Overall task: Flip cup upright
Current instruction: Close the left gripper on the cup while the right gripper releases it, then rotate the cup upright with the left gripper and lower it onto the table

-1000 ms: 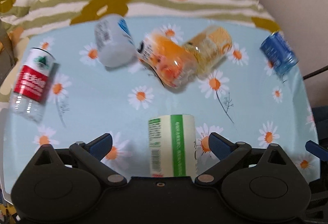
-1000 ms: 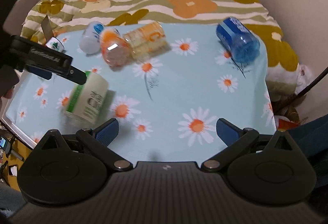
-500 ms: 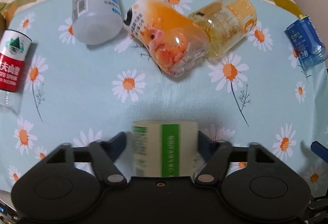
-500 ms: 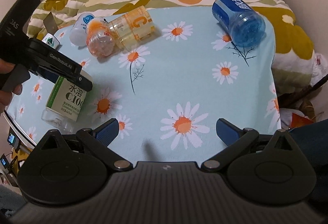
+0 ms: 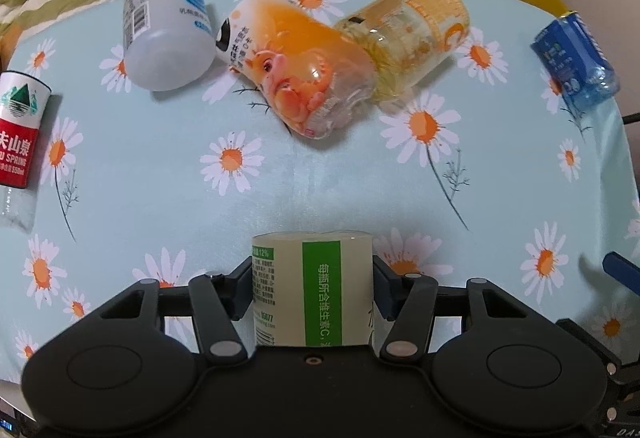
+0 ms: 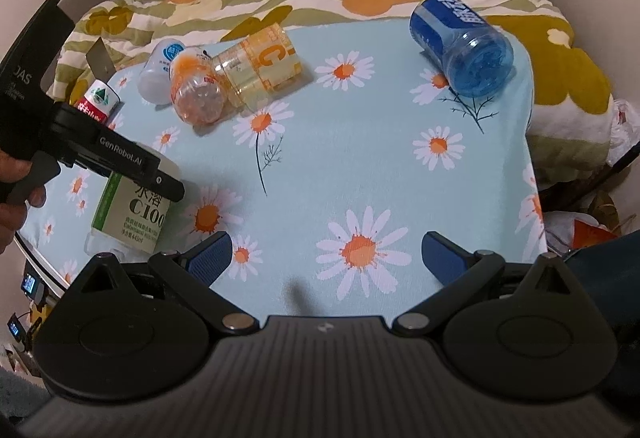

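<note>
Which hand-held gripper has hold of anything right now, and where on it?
The left hand-held gripper is shut on the green-and-cream labelled cup, clamped across its labelled sides near the upper end. The right hand-held gripper is open, holding nothing.

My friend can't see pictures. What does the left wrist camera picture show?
The left gripper is shut on a cream bottle with a green stripe, just above a daisy-print tablecloth. Beyond it lie a white bottle, an orange one, a yellow one, a blue one and a red-labelled one.
</note>
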